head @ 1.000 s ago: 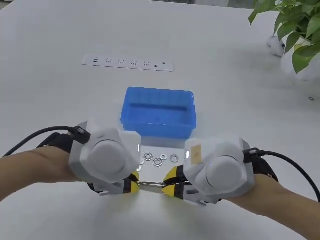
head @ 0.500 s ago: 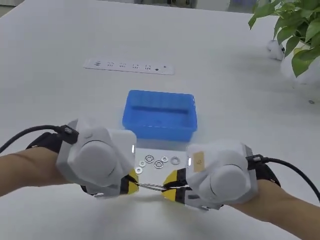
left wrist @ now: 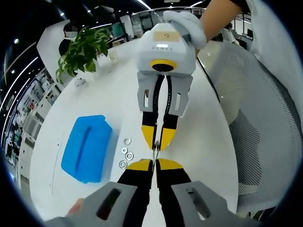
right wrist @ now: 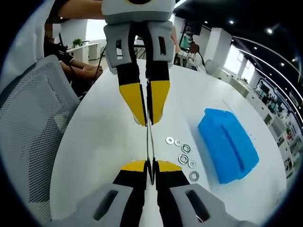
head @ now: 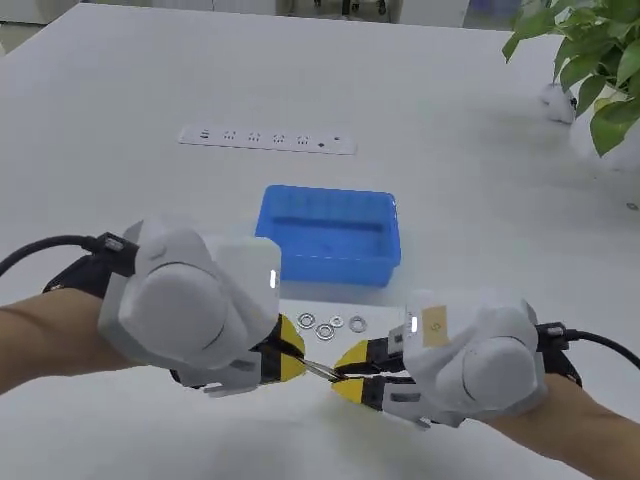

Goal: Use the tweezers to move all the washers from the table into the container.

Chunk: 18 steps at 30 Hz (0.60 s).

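Note:
Thin metal tweezers [head: 322,370] span the gap between my two grippers, just above the white table [head: 480,200]. My left gripper [head: 288,360] is shut on one end and my right gripper [head: 350,376] on the other. In the left gripper view my jaws [left wrist: 154,164] pinch the tweezers [left wrist: 155,149], with the right gripper's yellow tips facing them. The right gripper view shows the tweezers [right wrist: 149,137] running up from my jaws [right wrist: 150,166]. Several steel washers [head: 328,325] [left wrist: 126,153] [right wrist: 183,153] lie on the table just beyond. Behind them stands the blue container [head: 330,230] [left wrist: 87,146] [right wrist: 227,142].
A white power strip [head: 268,140] lies farther back on the table. A potted plant [head: 590,60] stands at the far right corner. Black cables trail from both grippers. A mesh chair [left wrist: 265,118] stands at the near table edge.
The head view has shifted. My left gripper has risen a little, so the tweezers now slope down to the right. Both grippers keep their hold; washers and container are unmoved.

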Tool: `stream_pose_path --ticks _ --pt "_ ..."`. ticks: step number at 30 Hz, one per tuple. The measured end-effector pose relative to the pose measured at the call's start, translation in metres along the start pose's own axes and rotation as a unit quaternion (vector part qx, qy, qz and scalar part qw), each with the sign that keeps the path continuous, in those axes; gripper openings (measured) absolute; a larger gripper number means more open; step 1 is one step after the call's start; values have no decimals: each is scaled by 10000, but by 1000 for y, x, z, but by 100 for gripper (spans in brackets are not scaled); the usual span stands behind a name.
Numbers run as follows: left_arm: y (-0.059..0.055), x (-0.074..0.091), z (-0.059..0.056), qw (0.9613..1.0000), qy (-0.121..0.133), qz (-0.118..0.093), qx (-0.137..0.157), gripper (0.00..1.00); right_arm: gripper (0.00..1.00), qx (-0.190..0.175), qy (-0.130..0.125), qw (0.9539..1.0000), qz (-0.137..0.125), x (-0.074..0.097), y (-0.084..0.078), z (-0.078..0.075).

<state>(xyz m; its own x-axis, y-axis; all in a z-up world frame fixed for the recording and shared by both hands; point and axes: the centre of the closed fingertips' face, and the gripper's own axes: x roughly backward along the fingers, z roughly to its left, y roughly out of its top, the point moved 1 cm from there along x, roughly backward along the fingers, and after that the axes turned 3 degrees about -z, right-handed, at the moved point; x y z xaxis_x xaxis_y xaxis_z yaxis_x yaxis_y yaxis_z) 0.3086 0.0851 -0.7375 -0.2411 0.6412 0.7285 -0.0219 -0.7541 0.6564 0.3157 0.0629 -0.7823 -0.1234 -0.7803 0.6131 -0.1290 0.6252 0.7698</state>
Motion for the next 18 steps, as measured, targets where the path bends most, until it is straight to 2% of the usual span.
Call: stream_pose_path --ticks 2,7,10,11,14,16,18 --pt "4 0 0 10000 19 -79 27 7 7 -7 -20 10000 -41 1 0 0" --pt "25 -2 3 9985 97 -493 237 5 7 -120 24 9997 -220 1 2 5" --pt "25 -4 2 9983 55 -500 295 6 7 -226 -9 9993 -289 1 2 5" --pt "20 -5 2 9991 95 -376 191 7 7 -244 -23 9993 -292 1 2 5" --pt "9 -2 2 9995 113 -237 197 14 7 -257 -4 9992 -321 1 2 6" --pt "-5 1 -1 9999 22 -7 152 16 7 -219 25 9992 -326 0 4 7" --pt "-22 1 0 9996 48 280 67 16 7 -186 67 9993 -303 -2 4 8"
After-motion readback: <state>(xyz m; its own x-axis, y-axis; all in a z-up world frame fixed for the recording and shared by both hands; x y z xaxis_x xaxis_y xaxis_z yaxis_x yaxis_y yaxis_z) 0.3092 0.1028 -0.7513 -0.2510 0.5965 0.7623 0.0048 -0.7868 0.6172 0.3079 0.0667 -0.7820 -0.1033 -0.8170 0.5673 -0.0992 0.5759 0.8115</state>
